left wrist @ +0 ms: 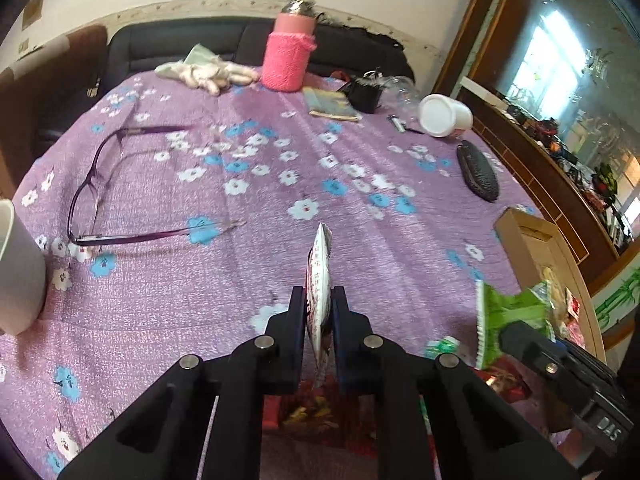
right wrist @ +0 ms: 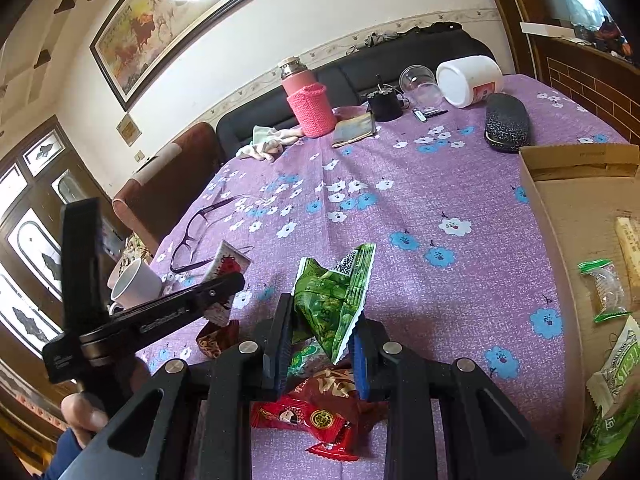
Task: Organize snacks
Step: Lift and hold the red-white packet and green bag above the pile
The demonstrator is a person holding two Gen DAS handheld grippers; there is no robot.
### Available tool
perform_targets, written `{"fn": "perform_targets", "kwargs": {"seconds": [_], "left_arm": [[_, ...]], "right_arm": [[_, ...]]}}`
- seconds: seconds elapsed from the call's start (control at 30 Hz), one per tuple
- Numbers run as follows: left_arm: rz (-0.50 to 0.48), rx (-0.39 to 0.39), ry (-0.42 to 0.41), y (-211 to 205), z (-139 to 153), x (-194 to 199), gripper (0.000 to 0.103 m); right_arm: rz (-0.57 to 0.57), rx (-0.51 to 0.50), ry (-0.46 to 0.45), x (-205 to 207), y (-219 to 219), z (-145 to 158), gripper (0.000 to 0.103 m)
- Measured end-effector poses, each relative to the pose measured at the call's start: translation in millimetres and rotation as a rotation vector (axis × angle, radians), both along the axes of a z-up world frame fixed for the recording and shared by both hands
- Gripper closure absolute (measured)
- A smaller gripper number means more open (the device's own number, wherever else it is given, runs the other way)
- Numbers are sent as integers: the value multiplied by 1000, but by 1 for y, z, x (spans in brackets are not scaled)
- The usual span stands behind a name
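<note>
My left gripper (left wrist: pixel 318 300) is shut on a white and red snack packet (left wrist: pixel 319 276), held edge-on above the purple flowered tablecloth; the packet also shows in the right wrist view (right wrist: pixel 228 268). My right gripper (right wrist: pixel 320 328) is shut on a green snack packet (right wrist: pixel 334 294), which also shows in the left wrist view (left wrist: pixel 508 316). Red snack packets (right wrist: pixel 312 416) lie on the cloth under the right gripper. A cardboard box (right wrist: pixel 576 208) at the right holds several snack packets (right wrist: pixel 604 292).
Purple glasses (left wrist: pixel 104 192) lie at the left beside a white mug (right wrist: pixel 134 284). At the far side stand a pink flask (left wrist: pixel 289 52), a white tub on its side (right wrist: pixel 468 80), a black glasses case (right wrist: pixel 506 122), a black cup (right wrist: pixel 384 104) and gloves (left wrist: pixel 208 72).
</note>
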State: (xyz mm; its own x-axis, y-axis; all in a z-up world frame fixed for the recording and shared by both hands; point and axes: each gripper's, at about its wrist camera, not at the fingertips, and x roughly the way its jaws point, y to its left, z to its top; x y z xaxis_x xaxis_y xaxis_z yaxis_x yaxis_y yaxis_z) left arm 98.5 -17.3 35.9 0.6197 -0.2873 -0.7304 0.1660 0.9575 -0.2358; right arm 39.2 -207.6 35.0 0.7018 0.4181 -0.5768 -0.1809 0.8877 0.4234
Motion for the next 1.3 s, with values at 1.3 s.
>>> {"fn": "perform_targets", "kwargs": {"seconds": [1.3], "left_arm": [[-56, 383, -305, -62, 15, -53, 91]], "right_arm": [[-65, -37, -35, -1, -11, 5, 76]]}}
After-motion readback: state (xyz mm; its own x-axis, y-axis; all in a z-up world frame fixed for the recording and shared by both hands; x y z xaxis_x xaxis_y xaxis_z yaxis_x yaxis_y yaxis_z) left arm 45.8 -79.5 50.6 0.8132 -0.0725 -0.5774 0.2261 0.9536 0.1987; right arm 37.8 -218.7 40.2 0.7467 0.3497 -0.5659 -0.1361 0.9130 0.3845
